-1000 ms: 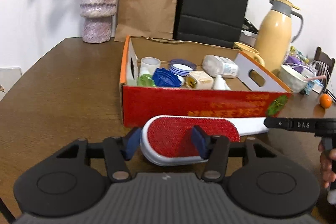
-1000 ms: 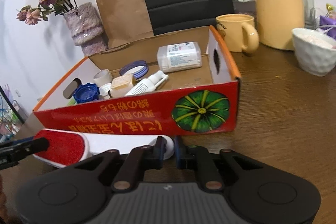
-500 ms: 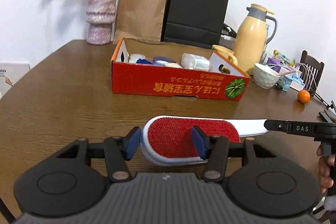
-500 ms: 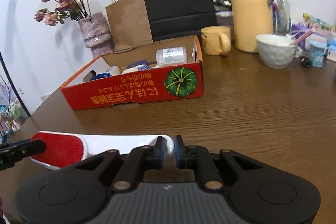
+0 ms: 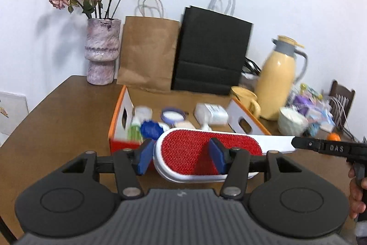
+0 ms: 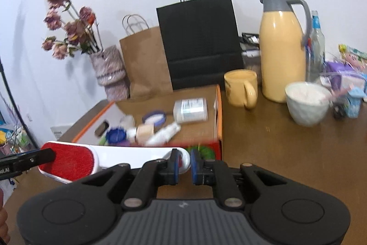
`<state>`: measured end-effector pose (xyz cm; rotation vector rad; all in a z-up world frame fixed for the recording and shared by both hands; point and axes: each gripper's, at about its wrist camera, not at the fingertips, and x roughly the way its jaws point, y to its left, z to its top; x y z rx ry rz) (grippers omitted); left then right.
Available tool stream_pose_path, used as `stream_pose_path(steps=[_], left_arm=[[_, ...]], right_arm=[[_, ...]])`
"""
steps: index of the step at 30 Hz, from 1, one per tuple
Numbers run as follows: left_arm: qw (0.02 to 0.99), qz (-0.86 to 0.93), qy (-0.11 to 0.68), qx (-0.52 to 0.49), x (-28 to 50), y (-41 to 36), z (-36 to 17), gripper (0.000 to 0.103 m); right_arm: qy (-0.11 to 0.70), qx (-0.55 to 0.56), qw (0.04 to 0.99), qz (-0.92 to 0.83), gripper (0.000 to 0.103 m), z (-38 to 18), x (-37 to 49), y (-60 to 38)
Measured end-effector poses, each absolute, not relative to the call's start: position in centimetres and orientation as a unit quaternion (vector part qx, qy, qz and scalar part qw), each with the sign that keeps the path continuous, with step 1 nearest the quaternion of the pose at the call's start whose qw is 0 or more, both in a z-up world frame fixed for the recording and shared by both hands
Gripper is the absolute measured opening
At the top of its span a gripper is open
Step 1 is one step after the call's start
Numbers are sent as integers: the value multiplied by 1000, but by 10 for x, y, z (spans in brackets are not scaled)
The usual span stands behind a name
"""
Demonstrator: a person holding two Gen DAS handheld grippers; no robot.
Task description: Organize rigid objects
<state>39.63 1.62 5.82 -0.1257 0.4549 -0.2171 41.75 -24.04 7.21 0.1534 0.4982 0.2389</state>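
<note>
Left wrist view: left claw [image 5: 180, 156] sits centre-low in frame, its blue pads clamped on either side of the red-bristled head of a lint brush [image 5: 206, 153]. Brush runs horizontal, white handle reaching to the right edge, where the black tip of the right claw [image 5: 298, 143] meets it; a hand [image 5: 356, 194] shows at lower right. Brush is lifted off the worktop [image 5: 59, 125], in front of & just above the near wall of the red cardboard box [image 5: 121, 107], mid-frame. Box holds small items, blurred: blue cap [image 5: 151, 129], purple-rimmed lid [image 5: 172, 114], white pack [image 5: 212, 113]. Behind, upper part of frame: vase w/ dried roses [image 5: 102, 51] at left, brown paper bag [image 5: 148, 53], black paper bag [image 5: 212, 49], yellow thermos [image 5: 278, 82] at right, yellow mug [image 5: 246, 101], white bowl [image 5: 292, 124], an orange [image 5: 333, 137] at far right.

Right wrist view: right claw [image 6: 184, 164] at centre-low, jaws nearly closed, pinching the rounded white handle end of the lint brush [image 6: 107, 156]. Brush extends to lower left, red head there gripped by the left claw's black tip [image 6: 47, 156]. Box [image 6: 219, 111] lies behind the brush, mid-frame, contents blurred. Mug [image 6: 240, 87], thermos [image 6: 283, 49] & bowl [image 6: 307, 102] stand on the worktop [image 6: 286, 153] at right; vase [image 6: 110, 72] & both bags upper centre-left.
</note>
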Motion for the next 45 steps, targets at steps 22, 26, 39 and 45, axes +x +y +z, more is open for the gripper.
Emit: stream_pose_path(steps=[22,26,39,45], left_arm=[[945,-99,306,-63,540,30,15,54],[947,-100,305,-2,536,19,8,70],[969,-63,238,5,490,21,58,101],[973,-63,224,3,459,19,76,103]], right_arm=[[335,55,935,101,15,36,570,-209],[329,68,935,116,32,33,566,-213],[259,37,957,124,82,90,513,-211],[239,24,962,128,84,109,477,-209]])
